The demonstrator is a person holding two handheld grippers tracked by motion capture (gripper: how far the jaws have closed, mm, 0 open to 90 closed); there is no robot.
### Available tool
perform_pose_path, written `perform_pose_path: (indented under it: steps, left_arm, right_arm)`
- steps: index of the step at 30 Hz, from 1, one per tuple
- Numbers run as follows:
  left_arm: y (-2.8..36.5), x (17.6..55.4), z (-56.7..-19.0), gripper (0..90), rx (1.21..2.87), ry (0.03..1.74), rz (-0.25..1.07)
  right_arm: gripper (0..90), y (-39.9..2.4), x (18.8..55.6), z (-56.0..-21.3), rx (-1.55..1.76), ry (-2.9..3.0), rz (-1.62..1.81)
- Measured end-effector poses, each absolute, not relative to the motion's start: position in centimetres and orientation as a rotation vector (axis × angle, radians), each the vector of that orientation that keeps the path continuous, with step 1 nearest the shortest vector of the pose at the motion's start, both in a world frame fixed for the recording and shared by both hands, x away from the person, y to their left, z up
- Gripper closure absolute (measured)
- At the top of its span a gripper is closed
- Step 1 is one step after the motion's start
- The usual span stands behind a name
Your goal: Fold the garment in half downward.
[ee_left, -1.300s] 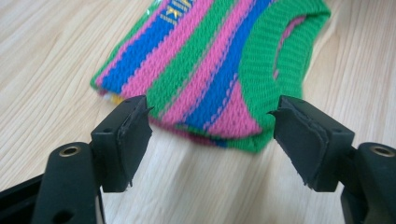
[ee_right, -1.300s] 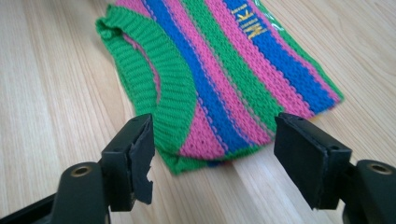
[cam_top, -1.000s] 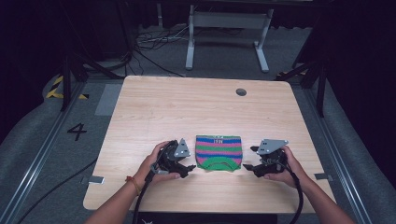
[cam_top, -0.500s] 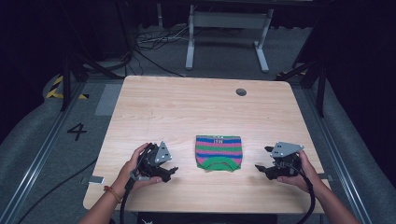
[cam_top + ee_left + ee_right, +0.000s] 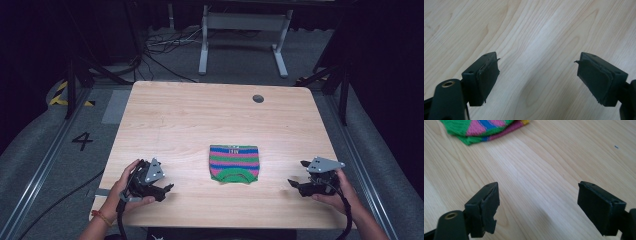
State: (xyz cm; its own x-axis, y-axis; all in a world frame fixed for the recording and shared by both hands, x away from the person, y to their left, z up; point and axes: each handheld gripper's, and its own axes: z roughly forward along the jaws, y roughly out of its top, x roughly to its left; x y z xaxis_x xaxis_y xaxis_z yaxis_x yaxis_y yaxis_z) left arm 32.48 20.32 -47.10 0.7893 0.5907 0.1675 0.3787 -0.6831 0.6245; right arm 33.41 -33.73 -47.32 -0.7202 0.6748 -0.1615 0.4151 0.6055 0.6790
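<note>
On the table point(image 5: 200, 115), near its front edge, the folded striped garment point(image 5: 234, 163) lies flat between the left gripper point(image 5: 167, 189) and right gripper point(image 5: 292, 184). Both stand wide open, empty, well apart from it. Risk: a trailing cable or careless return could snag and unfold it.

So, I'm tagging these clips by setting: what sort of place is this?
Probably a lab or recording studio: a bare wooden table on grey carpet, cables across the floor, a taped number four.
</note>
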Motion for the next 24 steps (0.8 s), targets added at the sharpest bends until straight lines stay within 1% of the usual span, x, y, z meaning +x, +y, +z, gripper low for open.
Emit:
perform_pose_path:
  steps: [7,12,15,19,24]
  left_arm:
    - [23.1,32.0,-48.0,17.7,2.356,0.797,0.487]
    - [25.1,31.7,-48.4,17.7,2.306,0.837,0.424]
    - [26.0,31.5,-48.7,16.9,2.268,0.904,0.415]
    - [26.7,31.4,-48.9,16.9,2.246,0.928,0.395]
    - [26.9,31.4,-49.3,16.8,2.258,0.937,0.359]
  right_arm:
    - [18.7,-35.9,32.7,-48.2,0.935,2.414,0.855]
    - [18.8,-37.8,32.0,-48.9,1.007,2.386,0.873]
    - [18.8,-38.8,31.6,-49.3,1.055,2.358,0.899]
    - [18.6,-39.9,31.1,-49.9,1.121,2.324,0.941]
    - [17.1,-41.0,30.6,-50.5,1.200,2.283,0.988]
